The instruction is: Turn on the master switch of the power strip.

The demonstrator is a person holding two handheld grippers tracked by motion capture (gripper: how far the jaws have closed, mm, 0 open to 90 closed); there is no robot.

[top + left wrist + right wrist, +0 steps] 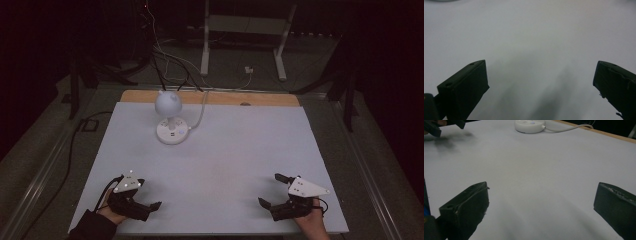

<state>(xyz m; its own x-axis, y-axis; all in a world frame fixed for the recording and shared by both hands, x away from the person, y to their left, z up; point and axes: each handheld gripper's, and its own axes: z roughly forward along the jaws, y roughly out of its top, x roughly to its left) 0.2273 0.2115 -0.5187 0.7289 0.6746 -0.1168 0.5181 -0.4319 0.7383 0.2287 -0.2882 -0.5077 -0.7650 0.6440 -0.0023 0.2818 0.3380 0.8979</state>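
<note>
A small white desk lamp [168,104] with a round head stands on its round base [172,131] at the back left of the white table [225,150]; the base [529,125] also shows far off in the right gripper view. My left gripper [150,193] rests near the front left edge, open, with nothing between its jaws [540,72]. Near the front right edge, my right gripper [268,189] is open and empty too [541,195]. The left gripper [434,127] appears at the top left of the right gripper view.
The lamp's white cable [201,111] runs from the base over the wooden back edge [260,98]. Behind the table, cables [165,55] lie on the dark floor by a desk frame [205,45]. The white sheet [529,30] between the grippers is bare.
</note>
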